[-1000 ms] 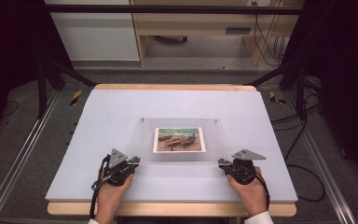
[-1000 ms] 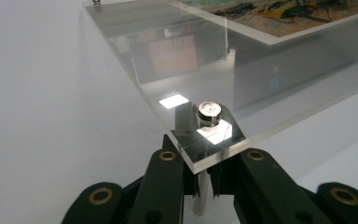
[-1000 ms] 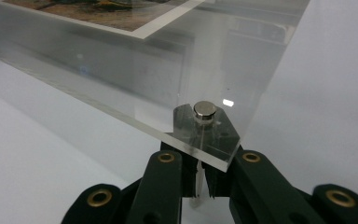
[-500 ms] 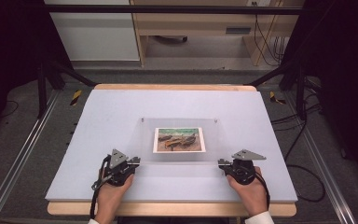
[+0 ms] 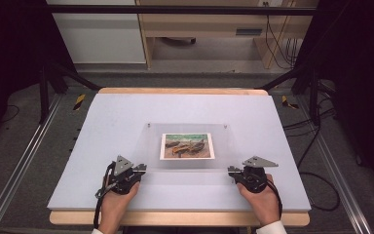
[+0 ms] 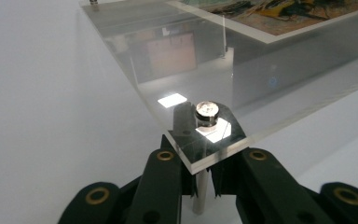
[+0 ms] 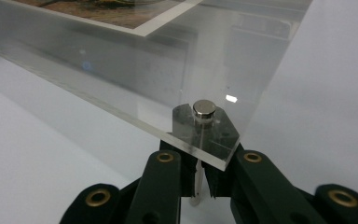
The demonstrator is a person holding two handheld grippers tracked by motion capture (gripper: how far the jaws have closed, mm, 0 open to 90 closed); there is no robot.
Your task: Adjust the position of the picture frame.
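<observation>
A clear acrylic sheet (image 5: 151, 146) stands on short metal posts over the white board, with a printed picture (image 5: 186, 146) of boats lying on it. My left gripper (image 5: 139, 169) is at the sheet's near left corner. In the left gripper view its jaws are shut on the thin post (image 6: 200, 198) under the corner, below the round metal cap (image 6: 207, 113). My right gripper (image 5: 233, 170) is at the near right corner. There the post (image 7: 196, 189) beneath the cap (image 7: 204, 108) is pinched the same way. A hand holds each gripper low on the board.
The white board (image 5: 117, 112) covers a wooden table whose edge (image 5: 175, 218) runs along the front. Two more capped posts (image 5: 149, 125) hold the sheet's far corners. Metal rails (image 5: 24, 161) flank the table, cables (image 5: 316, 141) lie on the floor at right, and a cabinet (image 5: 204, 24) stands behind.
</observation>
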